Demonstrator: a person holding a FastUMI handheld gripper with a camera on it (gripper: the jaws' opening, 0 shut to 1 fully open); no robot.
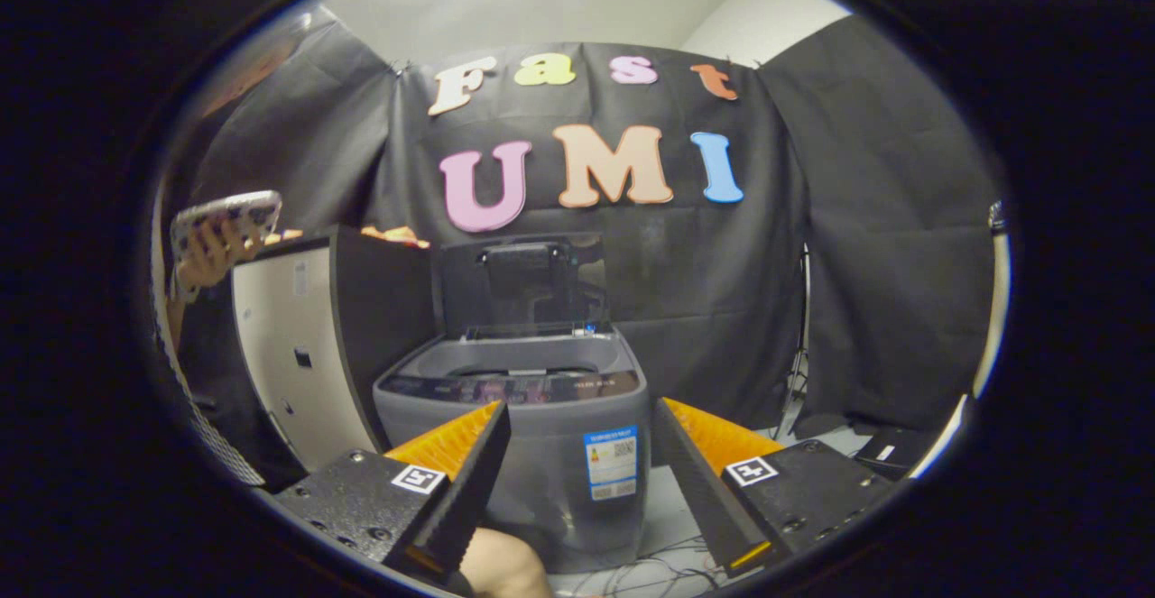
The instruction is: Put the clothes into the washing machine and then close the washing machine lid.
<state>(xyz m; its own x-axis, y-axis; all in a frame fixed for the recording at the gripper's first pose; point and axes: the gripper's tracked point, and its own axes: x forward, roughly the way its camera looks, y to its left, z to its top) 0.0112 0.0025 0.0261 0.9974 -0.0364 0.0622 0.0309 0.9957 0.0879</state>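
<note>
Gripper (582,427) jaws spread wide, holding nothing. Washing machine (532,454) sits on the floor just ahead, framed between the fingers, lid (528,287) standing upright and open. White cabinet (298,354) beside it; a hand (212,251) holds a phone (226,216) past that.

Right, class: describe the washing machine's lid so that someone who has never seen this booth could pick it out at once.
Start at the black cloth back wall; in front of it stands a small grey top-loading washing machine, seen beyond and between the open, empty tongs. The dark see-through lid stands raised upright at the machine's rear edge. Unlike the tall white-fronted cabinet beside it, it is glossy and has a dark handle.
</note>
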